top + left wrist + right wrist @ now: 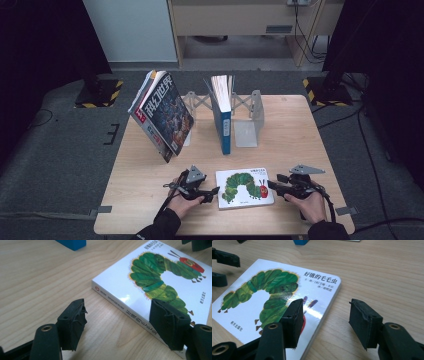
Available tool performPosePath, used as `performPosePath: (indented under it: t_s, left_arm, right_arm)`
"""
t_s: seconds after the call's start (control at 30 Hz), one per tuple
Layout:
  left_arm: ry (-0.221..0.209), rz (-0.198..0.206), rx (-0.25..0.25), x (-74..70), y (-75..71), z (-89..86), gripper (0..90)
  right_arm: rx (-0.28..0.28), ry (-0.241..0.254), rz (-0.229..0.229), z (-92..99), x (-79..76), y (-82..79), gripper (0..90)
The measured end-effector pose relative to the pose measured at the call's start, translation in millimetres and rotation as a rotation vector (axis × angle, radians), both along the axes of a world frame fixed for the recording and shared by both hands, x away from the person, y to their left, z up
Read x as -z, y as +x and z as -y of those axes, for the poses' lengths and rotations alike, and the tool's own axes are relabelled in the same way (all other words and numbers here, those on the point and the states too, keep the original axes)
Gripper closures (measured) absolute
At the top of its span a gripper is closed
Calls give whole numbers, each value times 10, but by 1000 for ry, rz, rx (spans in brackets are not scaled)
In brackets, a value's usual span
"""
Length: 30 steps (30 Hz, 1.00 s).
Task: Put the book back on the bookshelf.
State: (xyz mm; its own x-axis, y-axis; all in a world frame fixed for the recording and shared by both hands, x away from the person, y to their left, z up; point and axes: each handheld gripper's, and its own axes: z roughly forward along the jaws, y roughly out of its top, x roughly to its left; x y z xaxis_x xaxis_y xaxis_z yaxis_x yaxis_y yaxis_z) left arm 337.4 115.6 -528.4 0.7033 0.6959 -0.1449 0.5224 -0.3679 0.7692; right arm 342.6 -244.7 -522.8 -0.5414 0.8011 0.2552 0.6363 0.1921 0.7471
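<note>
High view: the caterpillar book (245, 187) lies flat on the bench (150, 200), low in the middle of the frame, with one tool on each side of it. The left tool (212, 194) sits just beside the book's left edge. In the left gripper view its jaws stand apart, one over the bare wood and one over the cover near the spine, and they grip nothing. The right tool (272, 186) sits at the book's right edge. In the right gripper view its jaws are apart too, one above the cover and one over the wood, with the book's edge between them. They do not press on it.

I think the step in hand is getting ready to grab the book from both sides. Next, each tool should slide its jaws around an edge and squeeze, so the book can be lifted.

The bench is light wood. In the upper middle of the frame a blue book (223, 114) stands in a metal rack (248, 120). A magazine (162, 114) leans at the upper left of the bench. Around it lie a grey floor (60, 160), dark curtains and cables.
</note>
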Motion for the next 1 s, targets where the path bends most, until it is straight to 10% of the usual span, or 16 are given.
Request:
performPosePath:
  t_s: [0.53,1.0]
  left_arm:
    - [-43,-58,22,69,3,149,193]
    - [9,-58,45,75,-11,246,11]
  right_arm:
    - [-58,26,-60,-173,97,-7,401]
    - [-62,46,-62,-172,107,-8,398]
